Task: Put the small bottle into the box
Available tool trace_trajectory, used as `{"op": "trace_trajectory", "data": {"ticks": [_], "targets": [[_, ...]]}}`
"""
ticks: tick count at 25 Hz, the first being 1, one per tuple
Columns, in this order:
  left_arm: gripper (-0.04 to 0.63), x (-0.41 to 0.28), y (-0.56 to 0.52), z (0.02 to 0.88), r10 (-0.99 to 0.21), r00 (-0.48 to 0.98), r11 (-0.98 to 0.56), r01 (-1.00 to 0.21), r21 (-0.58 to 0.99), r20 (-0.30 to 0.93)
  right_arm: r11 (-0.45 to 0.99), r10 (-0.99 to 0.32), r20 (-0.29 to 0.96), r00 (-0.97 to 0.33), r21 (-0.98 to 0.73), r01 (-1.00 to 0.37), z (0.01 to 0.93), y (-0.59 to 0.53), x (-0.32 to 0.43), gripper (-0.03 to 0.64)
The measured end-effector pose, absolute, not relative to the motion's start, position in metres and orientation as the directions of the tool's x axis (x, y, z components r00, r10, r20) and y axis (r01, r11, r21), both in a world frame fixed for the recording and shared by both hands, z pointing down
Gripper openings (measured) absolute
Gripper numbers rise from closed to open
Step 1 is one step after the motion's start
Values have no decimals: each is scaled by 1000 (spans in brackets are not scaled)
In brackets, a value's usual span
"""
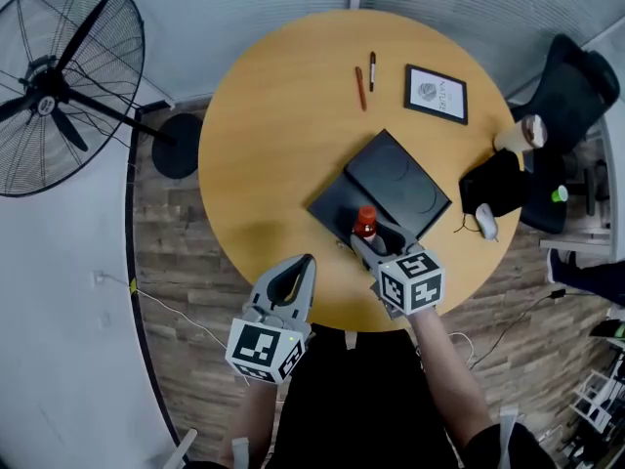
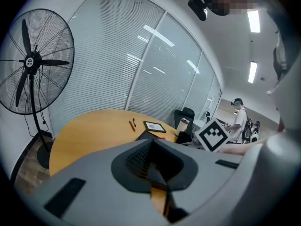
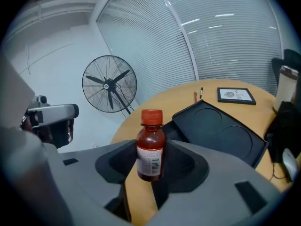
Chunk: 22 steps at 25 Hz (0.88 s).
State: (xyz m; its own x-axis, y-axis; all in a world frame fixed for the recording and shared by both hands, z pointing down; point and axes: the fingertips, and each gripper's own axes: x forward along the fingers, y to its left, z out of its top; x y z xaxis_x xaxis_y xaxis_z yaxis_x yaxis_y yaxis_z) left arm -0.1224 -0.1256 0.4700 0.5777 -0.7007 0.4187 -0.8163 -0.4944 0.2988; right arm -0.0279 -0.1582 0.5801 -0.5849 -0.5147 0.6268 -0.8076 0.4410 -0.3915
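Observation:
The small bottle (image 1: 365, 223) is brown with a red cap and a white label. It stands upright between the jaws of my right gripper (image 1: 369, 244), which is shut on it. In the right gripper view the bottle (image 3: 150, 147) fills the middle, with the gripper (image 3: 150, 166) closed on its lower body. The black box (image 1: 395, 179) lies open on the round wooden table (image 1: 273, 135), just beyond the bottle; its flat part shows two round recesses (image 3: 221, 128). My left gripper (image 1: 306, 263) hangs at the table's near edge, shut and holding nothing (image 2: 153, 147).
Far side of the table: a red pen (image 1: 360, 88), a black pen (image 1: 372, 70), a framed card (image 1: 437, 93). At the right edge are a cup (image 1: 522, 133), a black bag (image 1: 498, 184) and a mouse (image 1: 485, 221). A standing fan (image 1: 59, 86) is on the left.

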Motion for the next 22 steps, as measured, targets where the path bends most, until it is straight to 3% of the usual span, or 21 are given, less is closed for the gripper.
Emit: {"op": "trace_trajectory", "data": {"ticks": [22], "targets": [[-3,-132,-118,497,-687,538,-436,-843,315,487,389,-353,763,-541,-406,-827,668,-189,-54,196]]}}
